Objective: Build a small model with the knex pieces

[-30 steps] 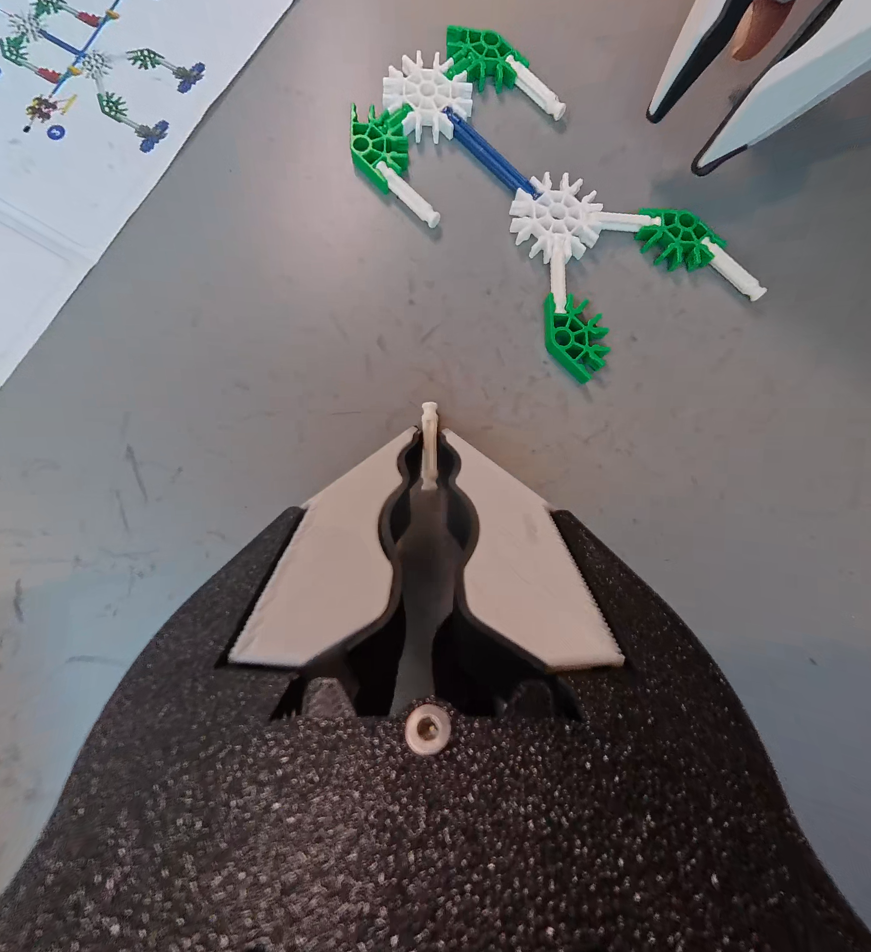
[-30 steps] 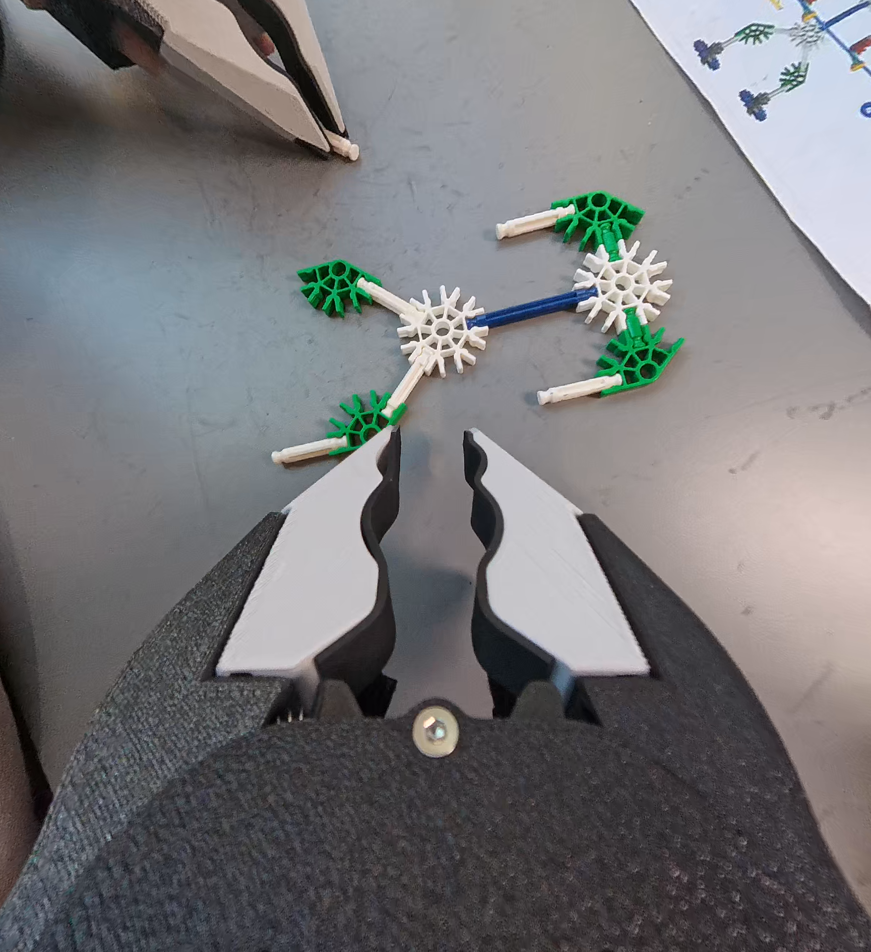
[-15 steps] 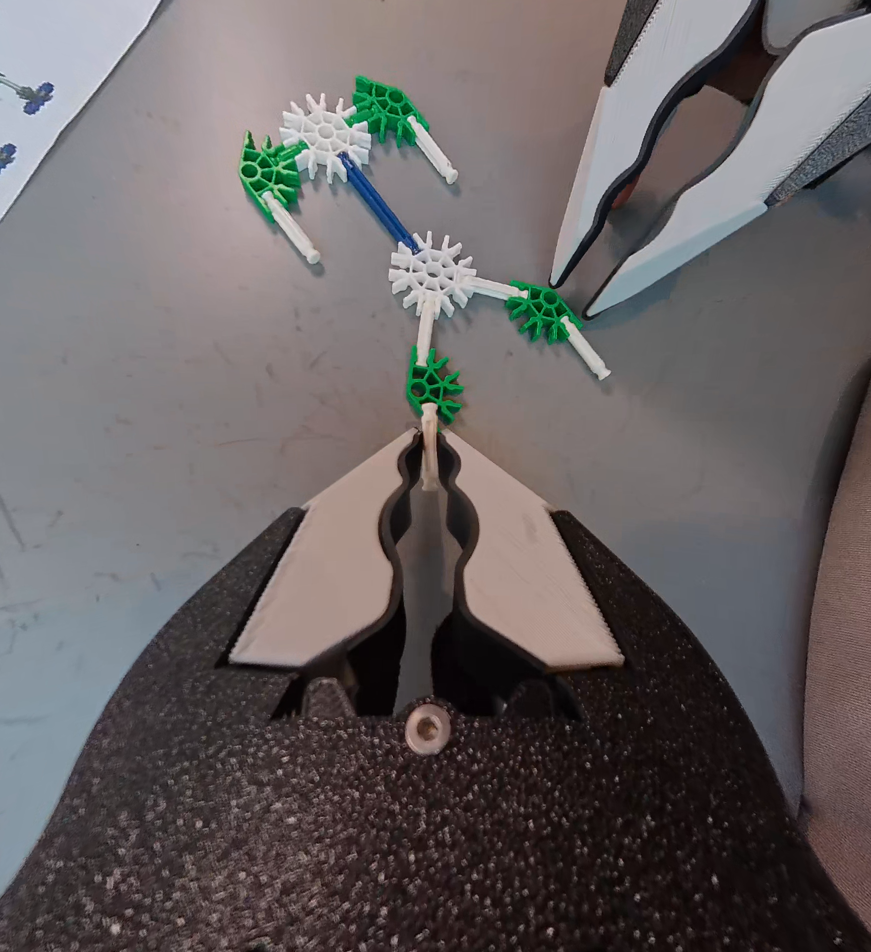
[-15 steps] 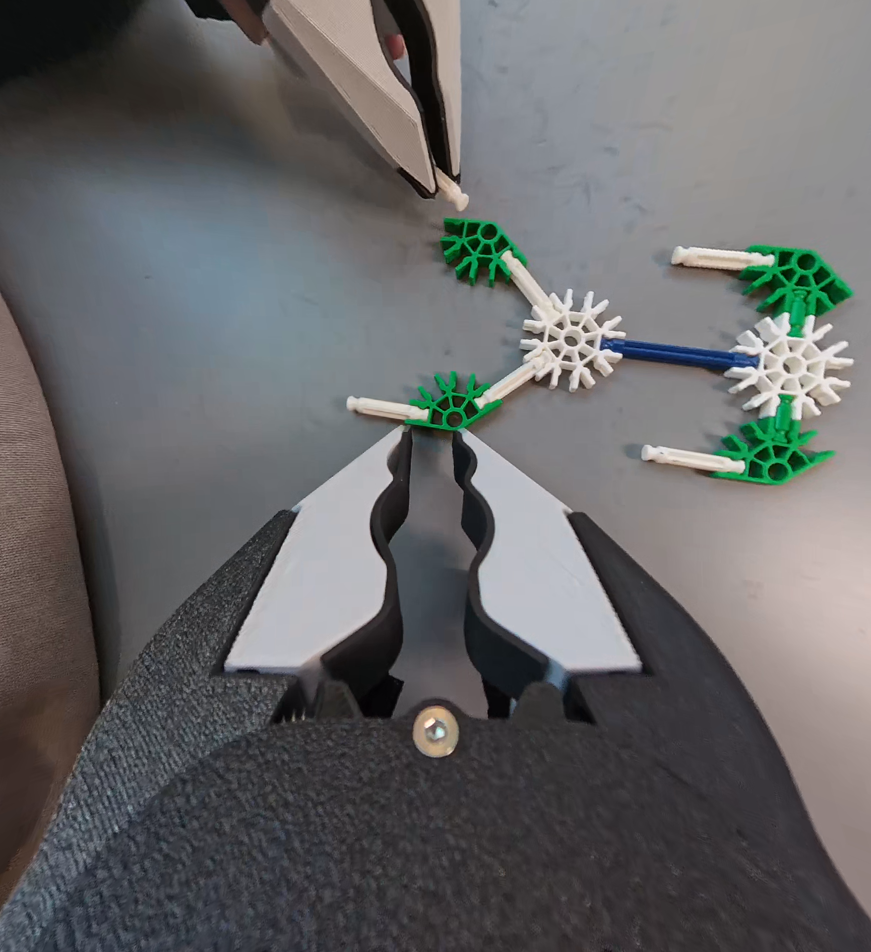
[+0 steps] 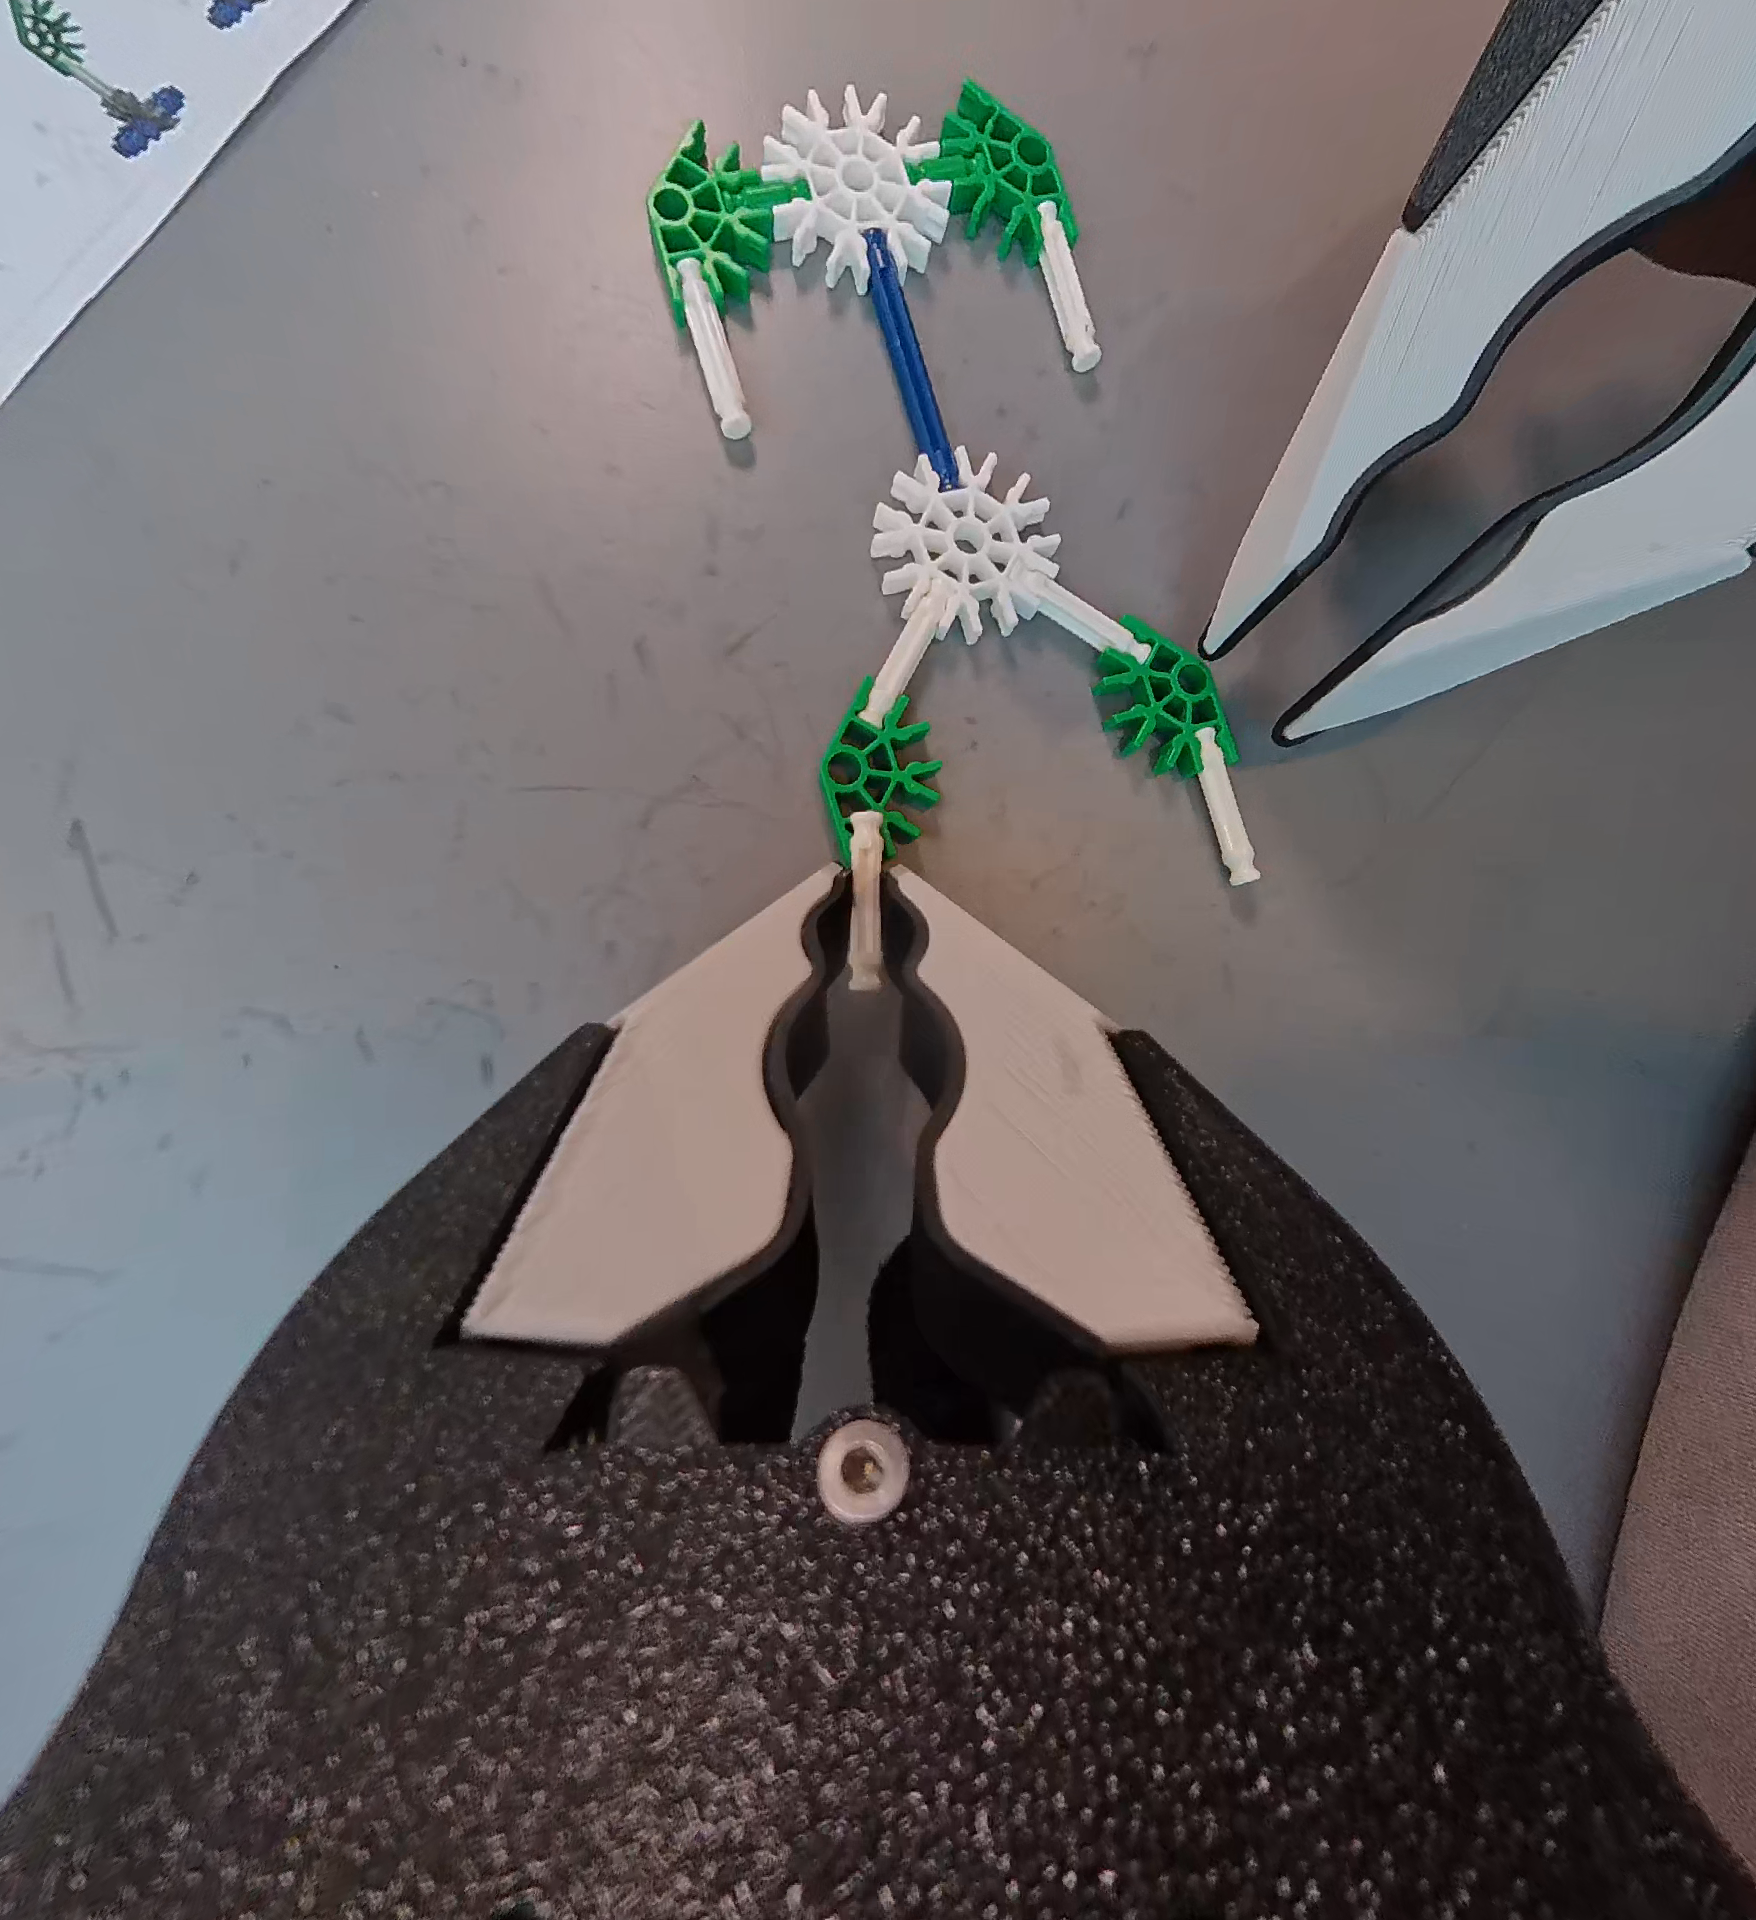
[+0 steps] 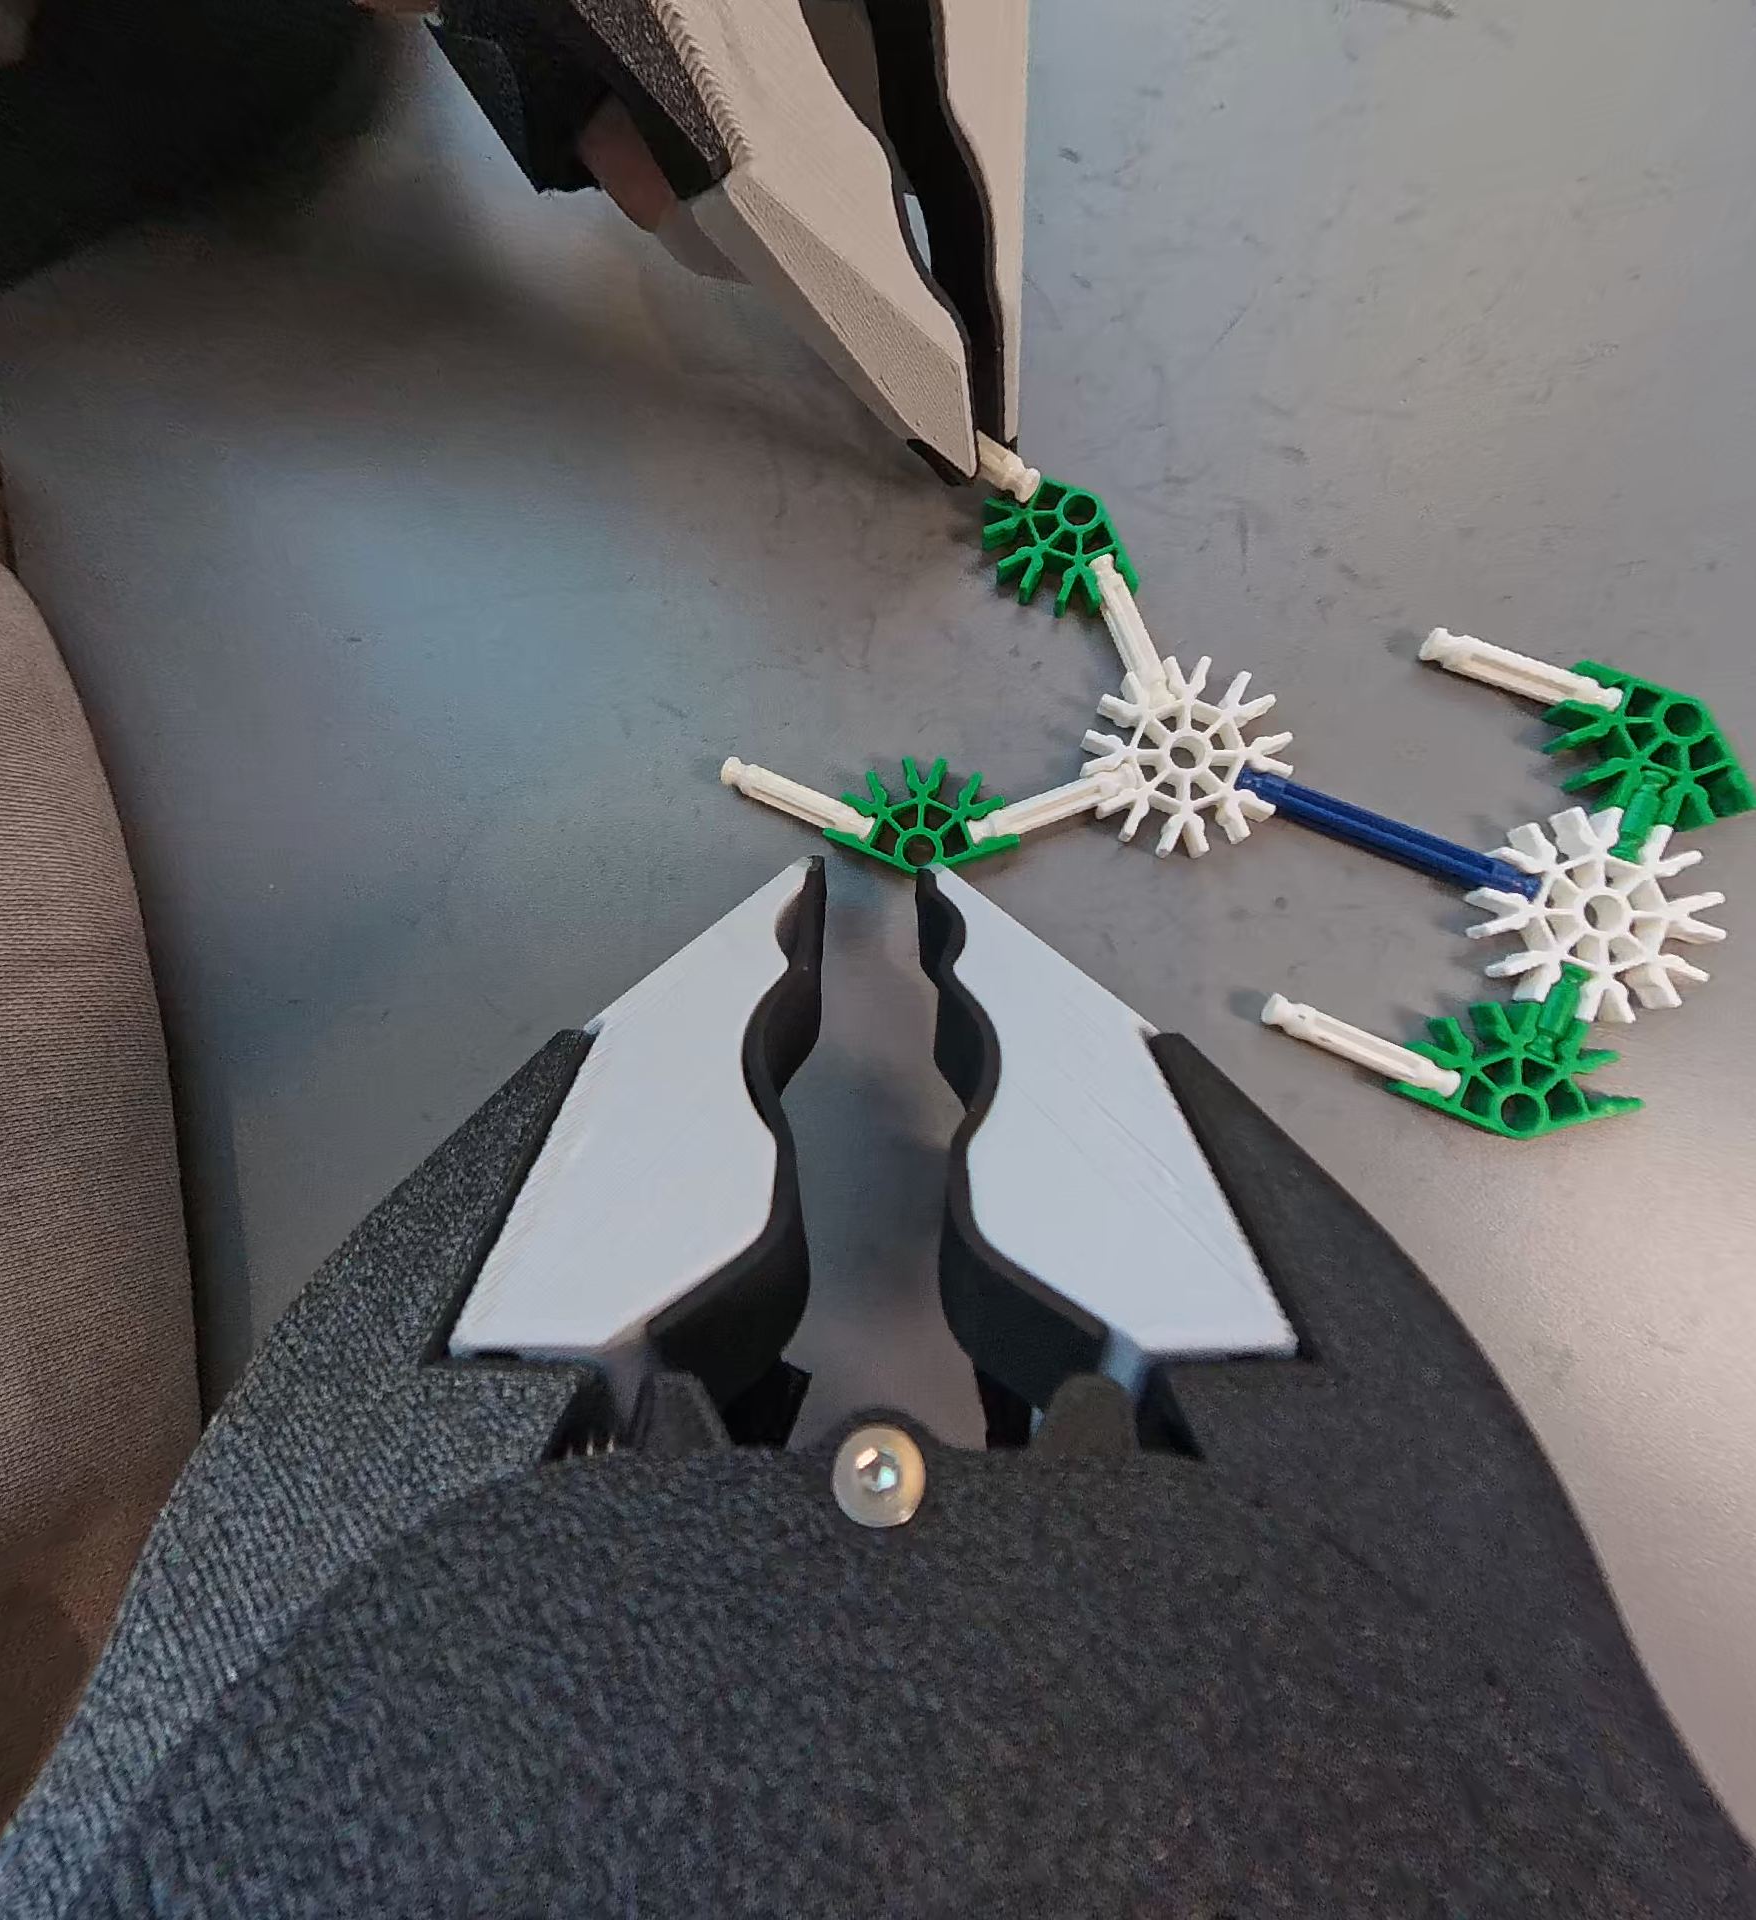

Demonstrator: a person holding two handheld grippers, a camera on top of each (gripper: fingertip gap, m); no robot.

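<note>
You can read no writing anywhere here: the printed sheet [image 5: 17, 177] at the table's [image 5: 334, 623] far left edge shows only small coloured diagrams.

A: Counts, quick. White snowflake connectors [image 5: 856, 187] [image 5: 965, 540]?

B: Two.

A: Green fan connectors [image 5: 702, 213] [image 5: 1009, 166] [image 5: 874, 774] [image 5: 1170, 707]?

B: Four.

A: White rods [image 5: 713, 348] [image 5: 1064, 281] [image 5: 900, 660] [image 5: 1087, 623] [image 5: 1225, 821] [image 5: 866, 914]?

B: Six: five plugged in at both or one end, plus one at the nearest green piece.

A: Blue rod [image 5: 910, 364]?

B: One. Also two stubby green rods [image 6: 1648, 798] [image 6: 1558, 1013], easy to miss beside the far hub.

A: Grippers?

B: Two, left gripper [image 5: 863, 878] and right gripper [image 6: 869, 878].

A: Paper?

B: One printed sheet [image 5: 22, 208], only partly in view. One grey table [image 5: 386, 623].

A: That's fifteen plastic pieces in all.

B: Yes.
</note>
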